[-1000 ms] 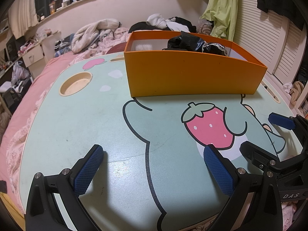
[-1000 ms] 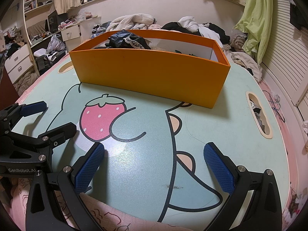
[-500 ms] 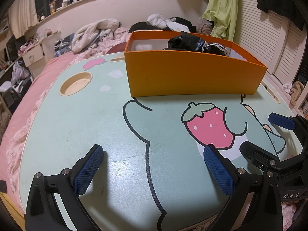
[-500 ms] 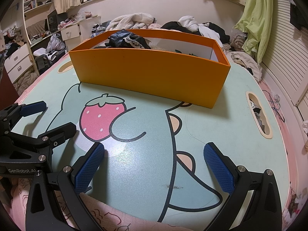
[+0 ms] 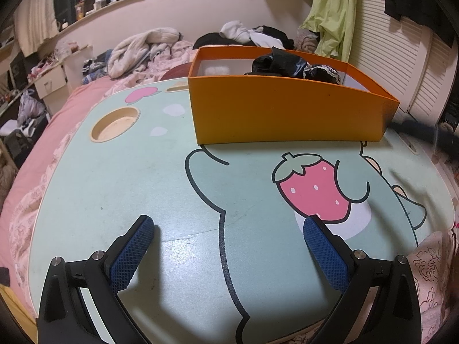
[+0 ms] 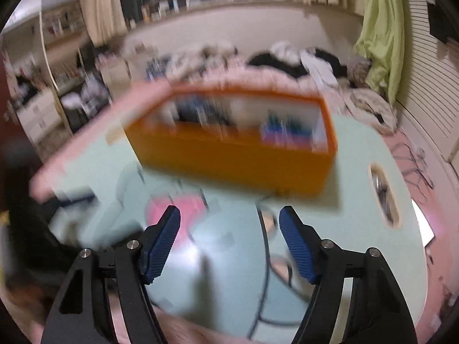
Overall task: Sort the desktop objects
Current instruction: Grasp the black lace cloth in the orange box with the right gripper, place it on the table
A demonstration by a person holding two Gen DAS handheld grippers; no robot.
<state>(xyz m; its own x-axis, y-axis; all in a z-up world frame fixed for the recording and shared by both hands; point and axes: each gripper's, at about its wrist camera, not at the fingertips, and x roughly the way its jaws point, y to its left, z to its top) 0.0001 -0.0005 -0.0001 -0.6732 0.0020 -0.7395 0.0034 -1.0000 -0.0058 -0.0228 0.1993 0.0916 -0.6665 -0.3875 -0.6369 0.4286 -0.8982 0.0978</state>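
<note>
Orange box (image 5: 287,114): stands on the desk (image 5: 114,186), well ahead of the left tool (image 5: 226,238) and slightly to its right. Contents, seen from the left wrist: dark crumpled items (image 5: 284,63) heaped toward the box's right half, reaching above the rim.

Desk: mint green with a printed strawberry (image 5: 314,189); a round recess (image 5: 114,124) lies ahead-left of the left tool. No loose object shows on the surface between either tool and the box.

Left tool: low over the near edge of the desk, blue pads (image 5: 132,258) spread wide, nothing between them, no contact visible.

Right tool (image 6: 229,223): view heavily blurred, suggesting fast motion. Pads apart, narrower than the left pair, and empty. The orange box (image 6: 232,154) sits ahead of it, contents too smeared to identify.

Step in hand, as judged: sorting appears near or at its end, or between pickups, since the items in view lie in the box. The next move calls for locating any remaining item outside these views; none can be confirmed here.
</note>
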